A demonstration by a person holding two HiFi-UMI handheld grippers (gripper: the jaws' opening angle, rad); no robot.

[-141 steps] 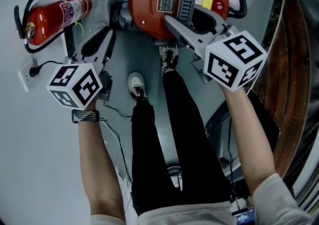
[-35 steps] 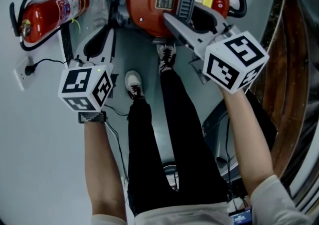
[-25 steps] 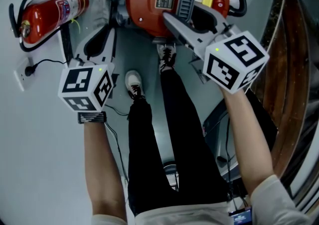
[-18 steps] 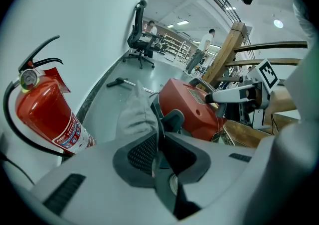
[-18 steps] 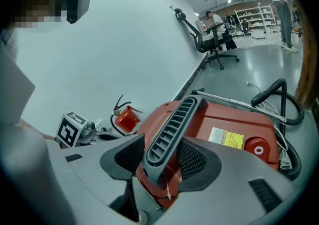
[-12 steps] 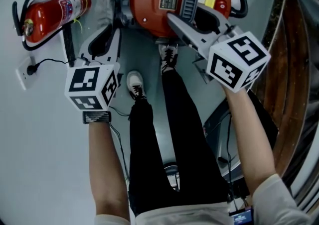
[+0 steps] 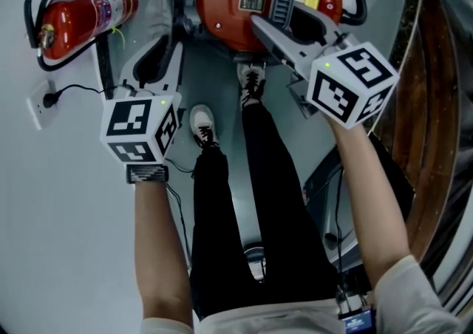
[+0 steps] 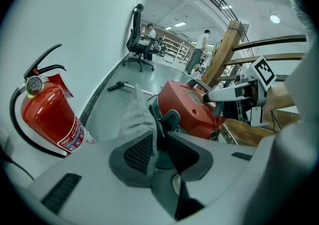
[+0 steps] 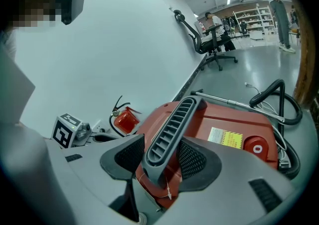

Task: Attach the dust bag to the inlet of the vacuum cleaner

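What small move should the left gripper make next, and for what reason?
Probably draw the left gripper straight back, off the dust bag. Its jaws have just been opening and stand apart, with the grey fabric between them resting against one pad only. The right gripper is shut on the handle of the vacuum cleaner, steadying it. Whether the bag is fully attached I cannot tell.
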